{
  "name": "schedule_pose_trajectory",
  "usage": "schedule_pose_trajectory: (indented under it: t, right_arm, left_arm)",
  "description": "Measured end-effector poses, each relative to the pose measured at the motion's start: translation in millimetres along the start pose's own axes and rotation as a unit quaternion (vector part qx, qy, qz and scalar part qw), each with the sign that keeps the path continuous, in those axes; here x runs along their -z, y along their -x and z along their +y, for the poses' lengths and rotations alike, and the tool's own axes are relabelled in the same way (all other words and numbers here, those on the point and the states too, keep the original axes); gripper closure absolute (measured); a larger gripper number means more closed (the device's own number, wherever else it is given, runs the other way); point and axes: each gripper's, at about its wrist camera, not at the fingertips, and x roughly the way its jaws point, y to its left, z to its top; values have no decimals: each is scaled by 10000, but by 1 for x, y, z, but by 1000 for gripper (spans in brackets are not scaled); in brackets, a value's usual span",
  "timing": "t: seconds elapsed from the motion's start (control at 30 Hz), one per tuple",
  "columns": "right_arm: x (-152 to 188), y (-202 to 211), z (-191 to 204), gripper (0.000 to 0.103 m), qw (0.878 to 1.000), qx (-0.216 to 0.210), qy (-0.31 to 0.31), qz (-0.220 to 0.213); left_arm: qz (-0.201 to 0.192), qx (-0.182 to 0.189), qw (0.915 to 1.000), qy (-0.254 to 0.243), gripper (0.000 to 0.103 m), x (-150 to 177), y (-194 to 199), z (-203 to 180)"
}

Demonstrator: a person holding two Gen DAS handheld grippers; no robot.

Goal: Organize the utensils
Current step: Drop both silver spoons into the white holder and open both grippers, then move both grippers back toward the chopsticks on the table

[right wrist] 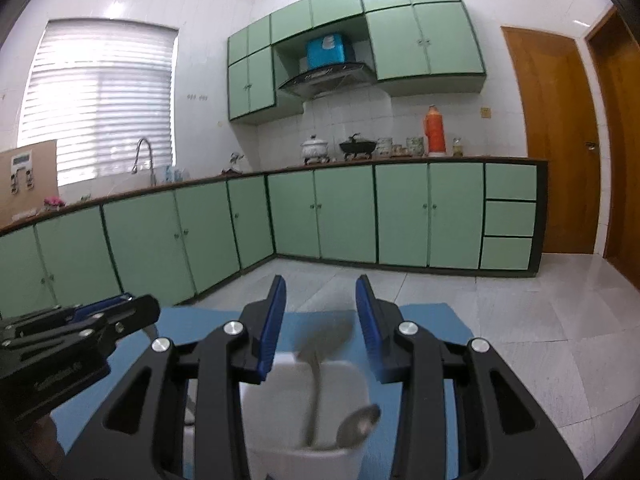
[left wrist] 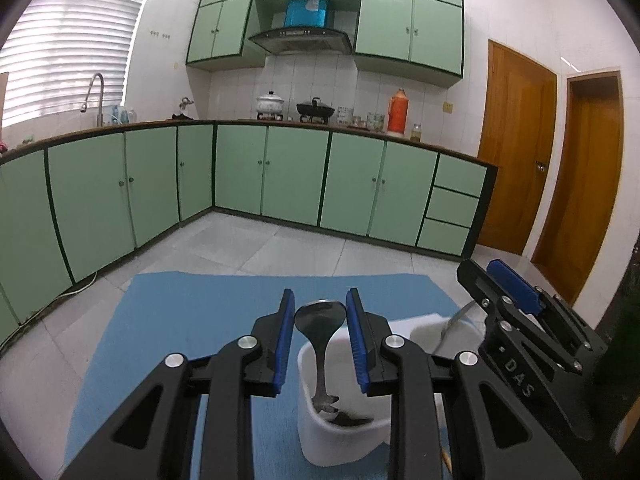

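In the left wrist view a metal spoon [left wrist: 320,316] stands bowl-up in a white container [left wrist: 340,436]. My left gripper [left wrist: 320,312] is shut on the spoon's bowl, a blue pad against each side. Its handle reaches down inside, where another dark utensil piece lies. A second white container [right wrist: 304,456] shows in the right wrist view. It holds a blurred upright spoon [right wrist: 326,340] and a second spoon [right wrist: 358,426] leaning at the right. My right gripper [right wrist: 320,316] straddles the blurred spoon with a gap at the left pad, so it is open.
Both containers sit on a blue mat [left wrist: 180,320]. My right gripper [left wrist: 516,292] shows at the right of the left view. The left gripper [right wrist: 80,320] shows at the left of the right view. Grey floor tiles and green kitchen cabinets [left wrist: 296,176] lie beyond.
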Motion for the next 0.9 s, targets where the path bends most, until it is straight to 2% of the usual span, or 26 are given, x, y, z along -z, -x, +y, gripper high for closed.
schedule_pose_trajectory:
  t: [0.03,0.07,0.2,0.27,0.5,0.63,0.8,0.9]
  right_arm:
    - [1,2,2,57,10000,3,60,3]
    - [1,5,3,54,9999,10,116,-22]
    - [-2,17,-1,52,9999,-6,109,-87]
    - [-6,24,-6,48,9999,8,63,-136]
    - [-12,57,-31,36,9997,33,-136,-208]
    - [-5,85,-47,27,9995,174,-174,-209]
    - [23,116,-59,23,9996,228,-125,134]
    - [48,133,-61,21,9986,191,-115,475]
  left_arm:
    - [6,-6,10000,-2,73,1,0,0]
    - [8,-18,10000,-3,69,1,1,0]
    - [-55,-24,10000,8,65,2,10,2]
    - [-109,-45,9999,14,59,2,16,2]
    - [-241,-141,9996,2,52,6,38,6]
    - [-253,-237,9994,-29,43,19,58,7]
    - [-102,-309,9995,-38,35,47,86,5]
    - [-27,-394,9992,-18,26,71,104,3]
